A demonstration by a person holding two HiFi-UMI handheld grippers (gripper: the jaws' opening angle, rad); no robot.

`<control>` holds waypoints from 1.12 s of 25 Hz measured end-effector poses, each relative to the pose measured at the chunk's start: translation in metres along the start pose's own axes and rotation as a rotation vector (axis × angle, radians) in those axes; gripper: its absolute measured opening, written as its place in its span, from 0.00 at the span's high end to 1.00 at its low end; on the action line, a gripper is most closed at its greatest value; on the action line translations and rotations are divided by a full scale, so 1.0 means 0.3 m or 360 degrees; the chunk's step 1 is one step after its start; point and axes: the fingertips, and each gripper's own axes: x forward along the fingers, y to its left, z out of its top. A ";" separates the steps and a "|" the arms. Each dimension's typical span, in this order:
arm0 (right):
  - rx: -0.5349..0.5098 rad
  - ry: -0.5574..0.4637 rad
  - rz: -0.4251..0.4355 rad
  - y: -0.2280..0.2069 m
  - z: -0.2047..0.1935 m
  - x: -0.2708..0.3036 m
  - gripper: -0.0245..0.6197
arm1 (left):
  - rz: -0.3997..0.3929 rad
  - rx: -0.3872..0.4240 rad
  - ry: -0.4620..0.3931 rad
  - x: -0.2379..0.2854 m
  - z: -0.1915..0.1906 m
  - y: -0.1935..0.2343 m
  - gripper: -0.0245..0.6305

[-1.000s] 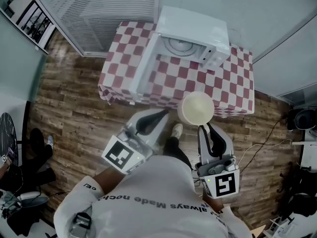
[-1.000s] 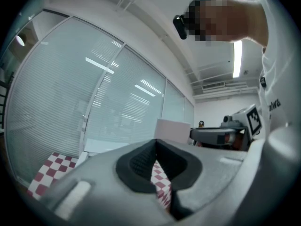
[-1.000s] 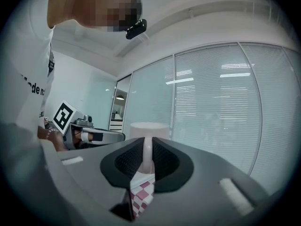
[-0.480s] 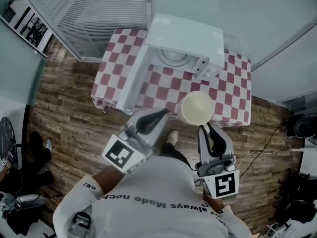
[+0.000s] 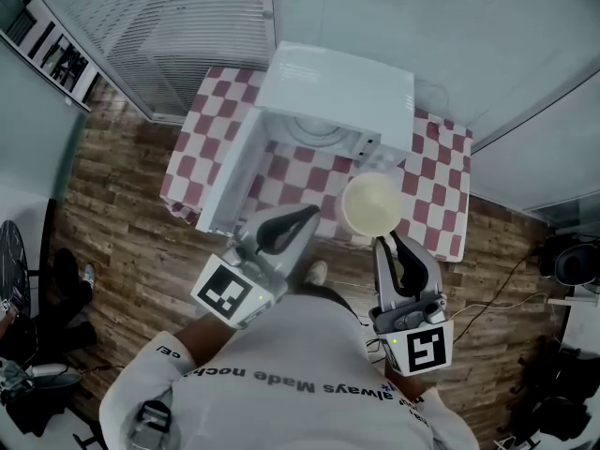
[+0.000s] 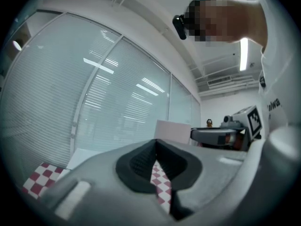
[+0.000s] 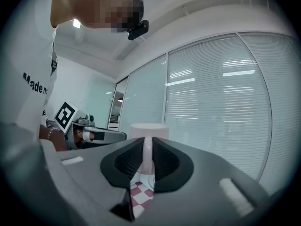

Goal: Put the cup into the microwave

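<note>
A cream cup (image 5: pixel 372 202) hangs in the air over the near edge of the checked table, and my right gripper (image 5: pixel 386 239) is shut on its handle. In the right gripper view the cup (image 7: pixel 148 133) stands upright between the dark pads. The white microwave (image 5: pixel 336 90) sits on the table with its door (image 5: pixel 230 178) swung open to the left; the glass turntable (image 5: pixel 320 131) shows inside. My left gripper (image 5: pixel 307 213) is shut with nothing in it, level with the cup and left of it, just in front of the open door. Its closed pads (image 6: pixel 143 166) meet at the tip.
The table wears a red-and-white checked cloth (image 5: pixel 420 184) and stands against glass walls with blinds (image 5: pixel 159 26). Wooden floor (image 5: pixel 122 223) lies around it. Cables and dark gear (image 5: pixel 562 261) sit on the floor at the right.
The table and microwave have come closer in the head view. The cup now overlaps the table's near edge. Both grippers keep their places and their grip.
</note>
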 end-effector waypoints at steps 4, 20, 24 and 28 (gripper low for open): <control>-0.0027 0.0011 0.0053 -0.092 -0.021 0.017 0.89 | 0.0026 0.0028 -0.0002 0.094 -0.012 0.015 0.96; -0.0035 0.0019 0.0160 -0.332 -0.094 0.027 0.89 | 0.0144 0.0041 -0.0009 0.304 -0.062 0.008 0.96; -0.0019 0.0023 0.0190 -0.313 -0.106 0.015 0.89 | 0.0181 0.0017 0.0007 0.285 -0.088 0.005 0.96; -0.0003 0.0007 0.0197 -0.304 -0.102 0.015 0.89 | 0.0174 0.0029 0.0006 0.284 -0.084 -0.005 0.96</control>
